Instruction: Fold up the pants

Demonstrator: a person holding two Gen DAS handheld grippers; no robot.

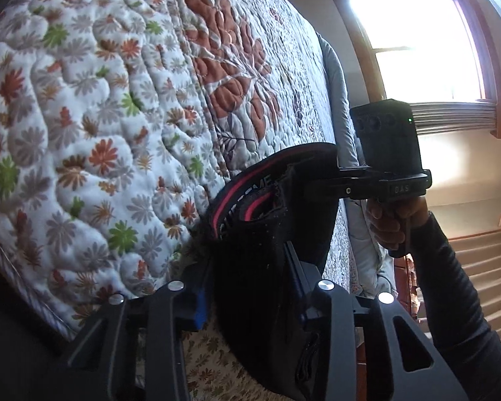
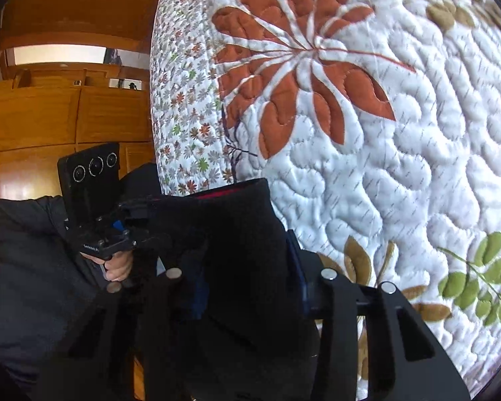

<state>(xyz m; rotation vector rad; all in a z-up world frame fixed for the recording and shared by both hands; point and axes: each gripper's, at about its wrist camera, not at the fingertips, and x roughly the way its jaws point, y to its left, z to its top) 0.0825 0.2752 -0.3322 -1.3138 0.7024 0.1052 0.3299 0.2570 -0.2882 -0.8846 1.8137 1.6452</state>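
L + R hand-held gripper both pinching black pants waistband, above quilt.

A bed is covered by a white floral quilt spread across it.

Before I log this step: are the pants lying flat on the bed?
No. The black pants hang bunched, lifted above the floral quilt, pinched by both hand-held grippers.
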